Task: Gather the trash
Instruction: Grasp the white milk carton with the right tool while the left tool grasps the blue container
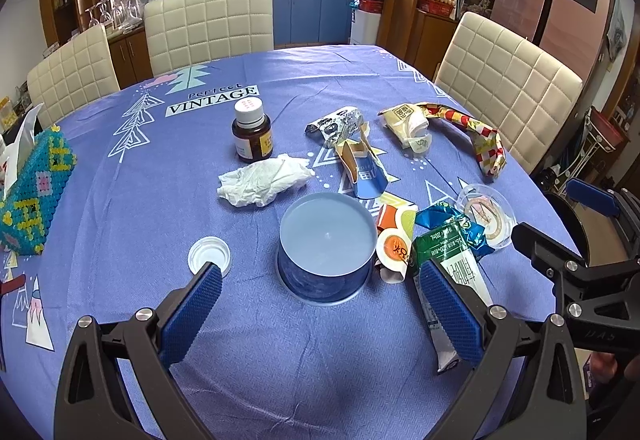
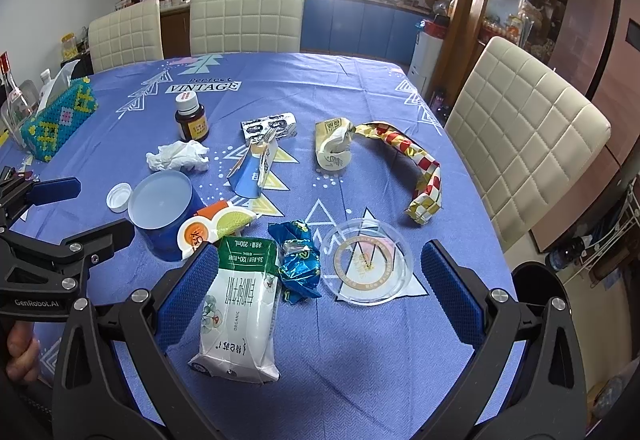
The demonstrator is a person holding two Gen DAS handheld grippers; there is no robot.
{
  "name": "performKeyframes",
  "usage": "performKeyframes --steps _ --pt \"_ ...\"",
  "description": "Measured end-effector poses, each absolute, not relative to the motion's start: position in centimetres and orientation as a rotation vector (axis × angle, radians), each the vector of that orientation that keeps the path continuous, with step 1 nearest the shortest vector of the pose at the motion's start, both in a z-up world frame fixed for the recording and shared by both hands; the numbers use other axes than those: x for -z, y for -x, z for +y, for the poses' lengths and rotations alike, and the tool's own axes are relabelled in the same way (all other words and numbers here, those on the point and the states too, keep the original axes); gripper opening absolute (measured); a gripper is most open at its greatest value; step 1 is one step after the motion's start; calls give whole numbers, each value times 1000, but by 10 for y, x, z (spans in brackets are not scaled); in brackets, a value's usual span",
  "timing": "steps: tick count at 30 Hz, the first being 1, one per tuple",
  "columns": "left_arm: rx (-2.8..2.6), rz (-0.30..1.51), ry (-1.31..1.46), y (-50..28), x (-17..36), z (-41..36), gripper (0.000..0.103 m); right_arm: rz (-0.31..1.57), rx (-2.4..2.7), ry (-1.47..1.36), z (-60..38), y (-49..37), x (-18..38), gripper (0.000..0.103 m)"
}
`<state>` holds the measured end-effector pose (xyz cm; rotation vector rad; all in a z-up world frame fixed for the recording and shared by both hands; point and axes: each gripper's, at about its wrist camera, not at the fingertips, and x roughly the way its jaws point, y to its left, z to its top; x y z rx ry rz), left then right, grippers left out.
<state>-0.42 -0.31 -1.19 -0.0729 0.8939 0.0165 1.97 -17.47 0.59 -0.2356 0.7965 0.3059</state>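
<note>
With both grippers gaping wide and holding nothing, the right gripper (image 2: 320,288) is hovering over the flattened milk carton (image 2: 240,304) lying against its left finger, likely light, soft and best pinched across its crushed middle.

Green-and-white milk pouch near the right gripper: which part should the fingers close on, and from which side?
Probably the pouch's near white end, across its width. It lies flat, lengthwise towards the camera, with the blue foil wrapper against its far right edge and the orange wrapper by its green top. The open right gripper could come straight down from the near side, where the cloth is bare.
</note>
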Motion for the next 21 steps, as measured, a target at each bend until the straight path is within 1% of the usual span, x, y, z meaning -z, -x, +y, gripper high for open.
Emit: performKeyframes --steps 7,14,18,21 --pt "-4 923 74 2 23 -6 97 828 -295 215 -181 -22 7 100" --pt "10 971 42 -3 45 -13 97 886 -272 184 -195 -23 36 100" --pt "14 994 31 -12 55 -16 97 867 -356 107 -197 -18 36 100" --pt "5 1000 21 -20 58 -12 97 854 -436 133 -183 -10 37 100"
